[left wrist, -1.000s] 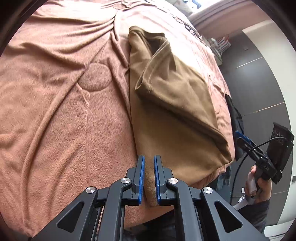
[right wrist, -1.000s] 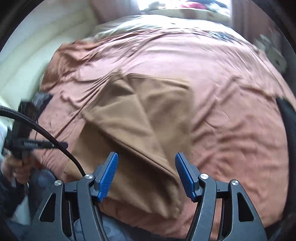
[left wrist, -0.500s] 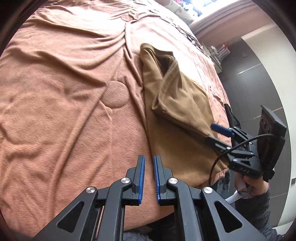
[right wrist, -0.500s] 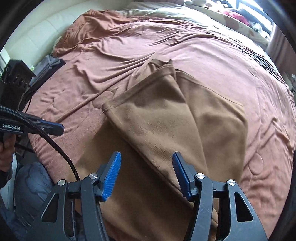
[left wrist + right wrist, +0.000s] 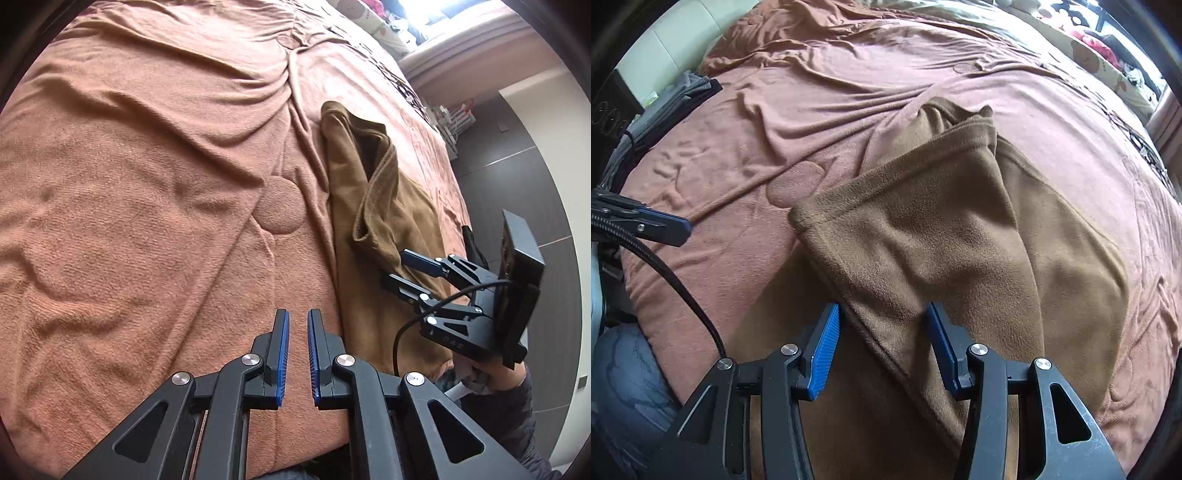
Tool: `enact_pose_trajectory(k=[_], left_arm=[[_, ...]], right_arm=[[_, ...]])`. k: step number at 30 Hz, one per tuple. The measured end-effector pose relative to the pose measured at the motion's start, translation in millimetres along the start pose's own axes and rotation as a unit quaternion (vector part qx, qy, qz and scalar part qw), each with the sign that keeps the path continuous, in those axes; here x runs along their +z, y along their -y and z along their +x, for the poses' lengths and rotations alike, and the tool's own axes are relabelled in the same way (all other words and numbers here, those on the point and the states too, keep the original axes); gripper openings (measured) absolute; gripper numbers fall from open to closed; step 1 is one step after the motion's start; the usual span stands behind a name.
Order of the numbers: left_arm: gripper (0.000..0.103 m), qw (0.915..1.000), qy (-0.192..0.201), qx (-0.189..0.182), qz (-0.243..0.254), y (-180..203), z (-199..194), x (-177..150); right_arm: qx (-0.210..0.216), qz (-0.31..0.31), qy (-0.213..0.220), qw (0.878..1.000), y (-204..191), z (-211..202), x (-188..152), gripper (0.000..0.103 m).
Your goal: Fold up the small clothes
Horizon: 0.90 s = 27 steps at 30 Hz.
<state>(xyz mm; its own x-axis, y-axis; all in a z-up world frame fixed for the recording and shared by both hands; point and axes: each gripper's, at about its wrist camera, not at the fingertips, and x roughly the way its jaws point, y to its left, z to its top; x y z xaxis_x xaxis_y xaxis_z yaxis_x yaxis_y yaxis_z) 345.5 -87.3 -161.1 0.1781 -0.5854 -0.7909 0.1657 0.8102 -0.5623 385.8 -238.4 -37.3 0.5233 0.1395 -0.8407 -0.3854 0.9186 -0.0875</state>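
- One brown garment lies on the bed's rust-coloured blanket, near the edge closest to the person, and one side panel is already laid over its middle.
- That folded panel runs as a diagonal flap, its hemmed edge slanting down toward the right gripper.
- Right gripper has its jaws spread wide, one to each side of the flap's lower edge; nothing is pinched yet, and I cannot tell whether the pads touch the cloth.
- Left gripper hovers over bare blanket just beside the garment's left edge, its jaws drawn nearly together with a narrow slit between them and nothing held.
- Judging from this, the fold is partly made: one lengthwise fold is in, while the opposite side and the crosswise fold look undone.
- A dark folded pile sits at the far left bed edge, possibly finished pieces.
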Motion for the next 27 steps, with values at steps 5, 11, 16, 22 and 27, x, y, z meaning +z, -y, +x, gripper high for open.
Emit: enact_pose_trajectory(k=[5,11,16,22,27], left_arm=[[0.009,1.0000,0.000,0.003,-0.006,-1,2,2],[0.009,1.0000,-0.002,0.003,0.000,8,5,5],[0.009,0.9999,-0.002,0.003,0.010,20,9,10],[0.009,0.9998,-0.005,0.002,0.018,37,20,19],[0.009,0.9996,-0.010,0.003,0.026,49,30,24]], right_arm=[[-0.004,0.004,0.007,1.000,6,4,3,0.028],[0.024,0.064,0.041,0.997,33,-14,3,0.008],[0.053,0.128,0.073,0.988,69,-34,-6,0.008],[0.043,0.177,0.097,0.979,102,-51,-18,0.008],[0.033,0.210,0.109,0.971,127,-58,-28,0.008]])
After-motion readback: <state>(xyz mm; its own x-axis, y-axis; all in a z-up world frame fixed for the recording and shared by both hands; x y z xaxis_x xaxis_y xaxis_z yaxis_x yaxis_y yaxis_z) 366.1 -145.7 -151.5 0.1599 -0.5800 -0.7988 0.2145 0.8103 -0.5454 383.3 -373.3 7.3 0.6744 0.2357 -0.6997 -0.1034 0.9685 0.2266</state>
